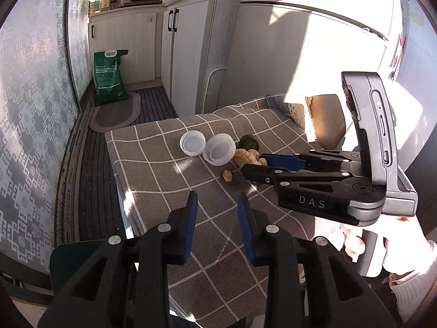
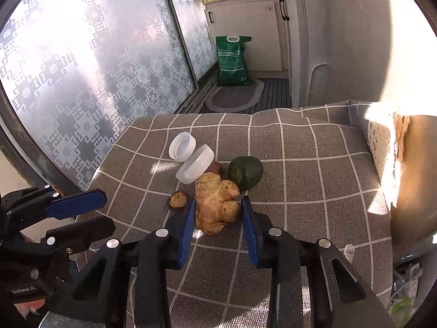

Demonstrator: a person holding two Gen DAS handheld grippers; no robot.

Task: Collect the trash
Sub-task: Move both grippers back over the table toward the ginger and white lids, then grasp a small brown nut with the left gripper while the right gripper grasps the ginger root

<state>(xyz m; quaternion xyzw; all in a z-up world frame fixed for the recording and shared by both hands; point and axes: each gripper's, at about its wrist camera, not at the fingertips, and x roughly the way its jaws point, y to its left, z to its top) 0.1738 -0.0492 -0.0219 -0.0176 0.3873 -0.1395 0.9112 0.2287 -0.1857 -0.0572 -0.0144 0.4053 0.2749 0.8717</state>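
Blue rubber pads line the fingers of the right gripper (image 2: 218,216), which stands spread wide around a knobbly tan piece of ginger (image 2: 217,202) on a table under a grey checked cloth (image 2: 314,164). The pads flank the ginger and clamp nothing yet. The left gripper (image 1: 217,213) hovers over the near cloth, also parted and empty.

Just left of the ginger lies a small brown nut-like scrap (image 2: 177,199). Behind it, touching or nearly so, sit a dark green round fruit (image 2: 245,172) and a clear plastic tub (image 2: 195,168) tipped on its side, with its white lid (image 2: 182,146) beyond.

The likely risks: the lumpy ginger could twist or slip as the pads close, and the left finger could knock the brown scrap away. Pushing further forward might roll the fruit or tub across the loose, wrinkled cloth.
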